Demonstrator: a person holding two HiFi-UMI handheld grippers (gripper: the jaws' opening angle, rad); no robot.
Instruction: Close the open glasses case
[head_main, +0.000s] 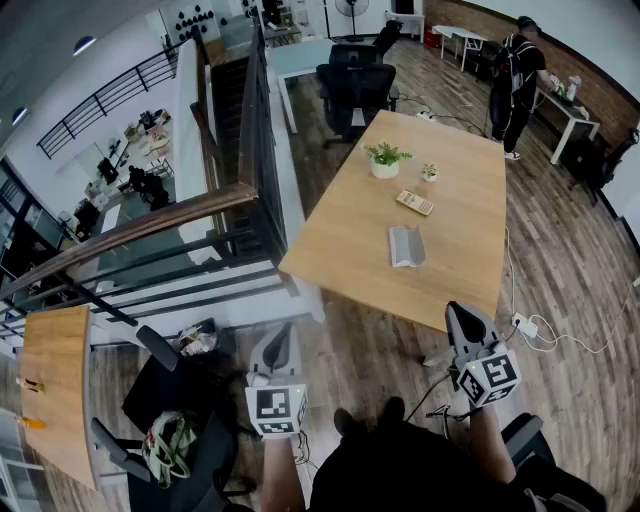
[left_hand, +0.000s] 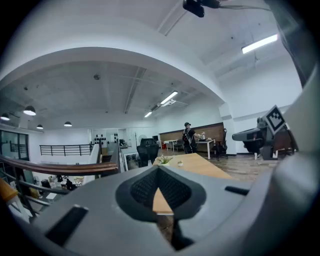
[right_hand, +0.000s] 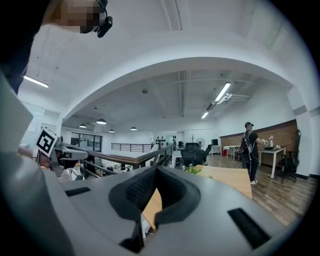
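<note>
Jaws of your left gripper (left_hand: 159, 168) and right gripper (right_hand: 156, 169): pressed together, nothing pinched, both held in the air short of the wooden surface (head_main: 340, 235). The grey glasses case (head_main: 406, 246) lies open on that surface, well apart from both grippers, nearer your right one.

We can read no words, brands or numbers anywhere. The only signs are black-and-white square markers, without letters, on the cube (head_main: 277, 408) of the left tool (head_main: 278, 335) and the cube (head_main: 489, 380) of the right tool (head_main: 463, 318).
</note>
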